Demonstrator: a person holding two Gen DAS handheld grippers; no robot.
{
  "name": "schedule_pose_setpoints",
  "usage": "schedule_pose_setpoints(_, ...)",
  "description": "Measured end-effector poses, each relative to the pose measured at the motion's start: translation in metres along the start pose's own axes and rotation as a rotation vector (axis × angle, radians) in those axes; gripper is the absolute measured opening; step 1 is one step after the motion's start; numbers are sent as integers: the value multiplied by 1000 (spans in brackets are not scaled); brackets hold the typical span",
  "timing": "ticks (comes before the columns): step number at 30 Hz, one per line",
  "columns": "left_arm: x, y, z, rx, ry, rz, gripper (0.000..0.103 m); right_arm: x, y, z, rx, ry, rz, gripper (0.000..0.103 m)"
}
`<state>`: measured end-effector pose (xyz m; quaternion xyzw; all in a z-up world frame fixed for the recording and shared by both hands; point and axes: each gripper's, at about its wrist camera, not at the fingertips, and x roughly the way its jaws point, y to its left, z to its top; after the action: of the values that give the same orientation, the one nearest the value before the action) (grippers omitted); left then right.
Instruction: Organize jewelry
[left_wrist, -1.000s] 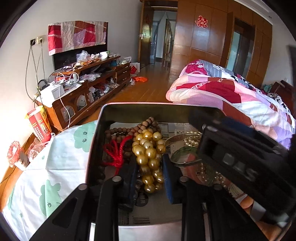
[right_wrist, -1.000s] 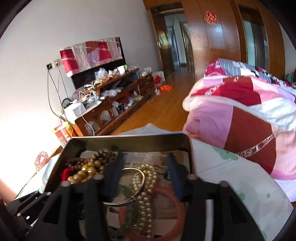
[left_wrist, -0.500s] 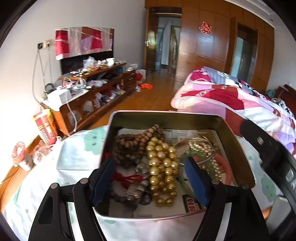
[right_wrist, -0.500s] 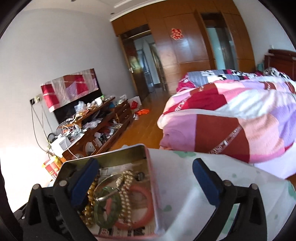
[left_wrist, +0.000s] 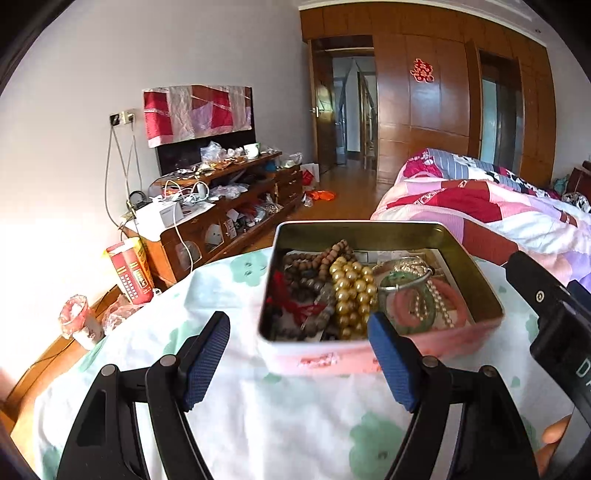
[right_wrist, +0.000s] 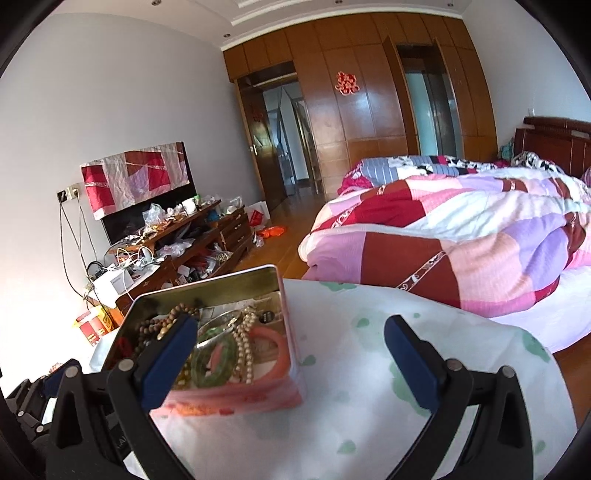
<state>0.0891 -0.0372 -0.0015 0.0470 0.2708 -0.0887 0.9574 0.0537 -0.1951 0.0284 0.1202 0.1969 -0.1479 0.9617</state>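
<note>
Left gripper (left_wrist: 297, 363) held wide open, nothing grasped, low centre of frame. Right gripper (right_wrist: 290, 363) also spread wide, empty. Jewelry tin (left_wrist: 461, 254) seen upper centre, filled with gold bead bracelet (left_wrist: 351, 295).

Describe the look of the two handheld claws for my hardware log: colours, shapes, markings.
Both the left claw and right claw have angular black plastic fingers with round silver pins and blue textured pads. In the left wrist view the right unit's black body bears partial white lettering. No cables or sleeves show.
</note>
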Motion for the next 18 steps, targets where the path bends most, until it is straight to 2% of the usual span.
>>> schedule_pose_setpoints(6,-26,9,-11,-37,-49,22,77,-26,4,-6,-37,-51,1,103)
schedule_pose_setpoints(11,-44,12,-21,-55,-94,44,78,-49,6,-11,-64,-129,15,103)
schedule_pose_setpoints(18,-64,12,-27,-62,-198,55,79,-66,17,-15,-124,-220,34,103)
